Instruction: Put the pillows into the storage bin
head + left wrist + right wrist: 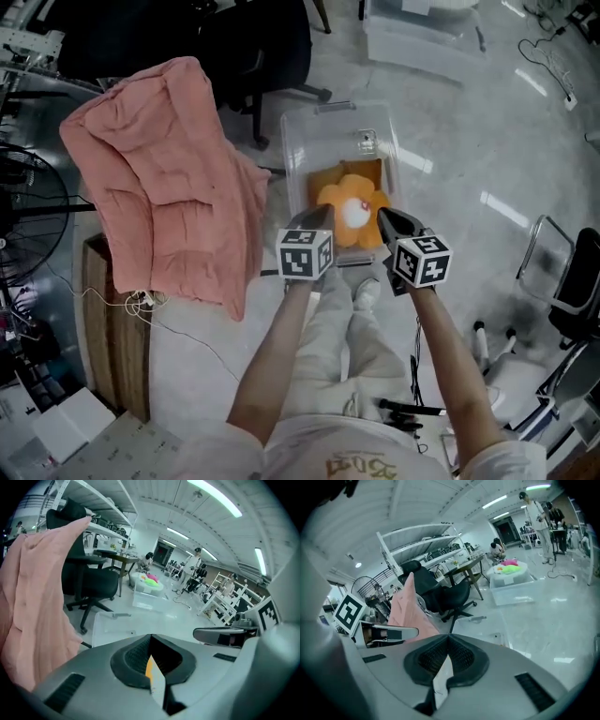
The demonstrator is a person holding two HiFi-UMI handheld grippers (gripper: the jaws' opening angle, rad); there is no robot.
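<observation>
**Sizing up a soft pillow that lies in the bin, under two closed grippers**

The orange flower-shaped plush pillow, white at its centre, lies inside the clear plastic storage bin on the floor. It sits on top of a flat tan square cushion. The pillow looks light, soft and squashy, neither slippery nor breakable, and it would probably sag if lifted by one edge. The best hold is likely a pinch on a petal at each side, so that it hangs level.

The left gripper and the right gripper hover over the bin's near end, one on each side of the pillow in the head view, tilted downward. In the left gripper view the jaws are pressed together with nothing at their tips. Beyond them are only the bin and the floor, and a sliver of orange shows through the slit behind the tips, probably the pillow beneath. In the right gripper view the jaws are likewise pressed together and empty. So the pillow lies below and between the two grippers, touching neither.

A pink quilted blanket hangs well to the left.
</observation>
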